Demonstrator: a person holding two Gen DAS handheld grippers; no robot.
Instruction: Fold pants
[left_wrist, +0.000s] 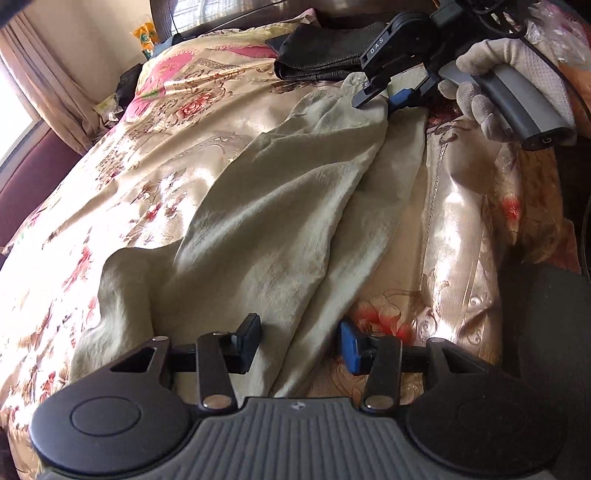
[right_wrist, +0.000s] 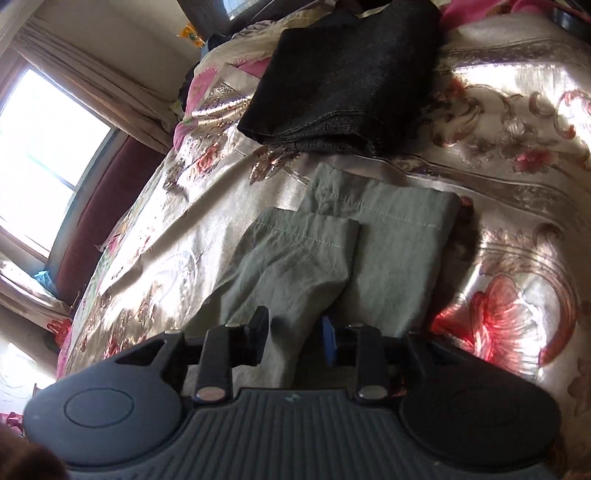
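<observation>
**Desk:** Where are the pants, and who has hold of them?

**Photographer:** The pale olive pants (left_wrist: 280, 206) lie lengthwise on a floral satin bedspread (left_wrist: 110, 177), running from the bottom centre of the left wrist view up to its upper right. There, the right gripper (left_wrist: 373, 99), held in a gloved hand (left_wrist: 495, 85), sits at the far end of the cloth with fabric between its fingers. They appear to be closing on it, but a firm pinch cannot be confirmed.

**Desk:** And the left gripper?

**Photographer:** The left gripper (left_wrist: 299, 343) hovers at the near end with its fingers spread, straddling the cloth's edge and gripping nothing. Working opposite ends likely keeps the garment stretched flat ahead of a fold.

**Desk:** What does the right wrist view add?

**Photographer:** The two leg hems (right_wrist: 351, 221), stitched and stacked slightly askew in mid-frame, one overlapping the other. That suggests the legs are already laid together, with the lengthwise fold apparently still to come. It also shows cloth bunched between the right gripper's fingers, which stand somewhat apart. A folded black garment (right_wrist: 343, 85) sits just beyond the hems at the top of the frame, probably set aside as finished.

**Desk:** And only the left view shows?

**Photographer:** The full length of the pants, and the gloved hand.
</observation>
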